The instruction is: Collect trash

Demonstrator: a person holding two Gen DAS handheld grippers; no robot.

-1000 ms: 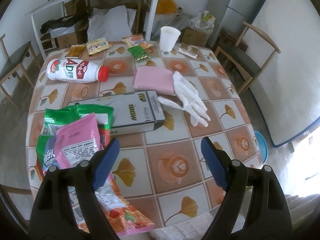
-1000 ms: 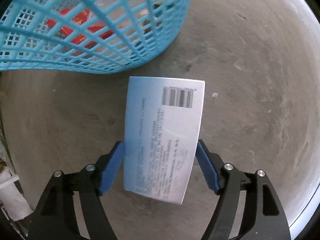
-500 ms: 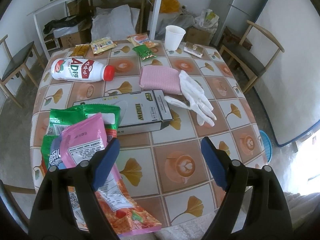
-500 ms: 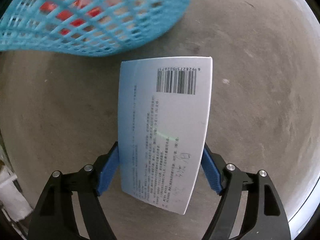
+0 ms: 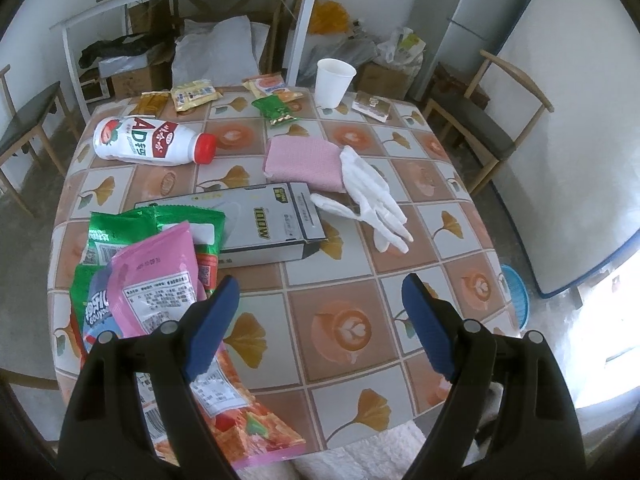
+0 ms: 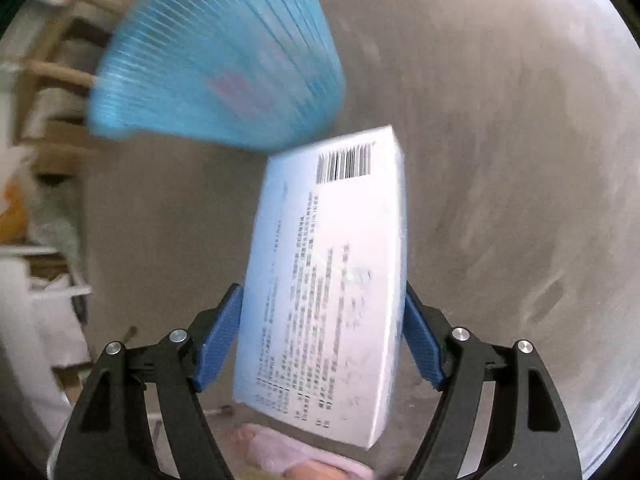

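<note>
Pale blue-white cardboard box [image 6: 324,280] with barcode sits clamped between the right gripper [image 6: 322,336] pads above concrete floor; blue mesh basket [image 6: 224,68] behind is motion-blurred, contents unreadable. Left gripper [image 5: 320,320] gapes empty over the tiled table [image 5: 360,280]

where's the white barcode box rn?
Right wrist view: the white box is clamped between the right gripper pads, above the concrete floor, just below-right of the blurred blue basket.

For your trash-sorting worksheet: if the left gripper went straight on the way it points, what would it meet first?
Probably the bare tablecloth: the open left gripper has nothing between its fingers; the grey box lies farther on. Depth is uncertain.
</note>
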